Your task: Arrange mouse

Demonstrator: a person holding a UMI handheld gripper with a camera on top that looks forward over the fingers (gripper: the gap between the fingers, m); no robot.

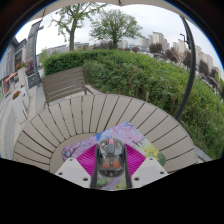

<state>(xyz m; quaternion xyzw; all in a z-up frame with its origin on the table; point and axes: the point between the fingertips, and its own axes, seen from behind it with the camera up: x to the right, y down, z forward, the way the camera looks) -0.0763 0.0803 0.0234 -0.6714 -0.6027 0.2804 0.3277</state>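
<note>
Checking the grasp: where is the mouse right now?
In the gripper view, the mouse sits between the tool's pink pads, on the colourful mat atop the slatted table.

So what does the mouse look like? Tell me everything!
The mouse is small, dark and rounded, with a shiny grey top and a reddish patch toward its front. It looks like plastic. It sits between the fingers, whose pink pads are close at both sides; whether they press on it is unclear. Under it lies a colourful mouse mat on the round, slatted wooden table. No cable can be seen.
</note>
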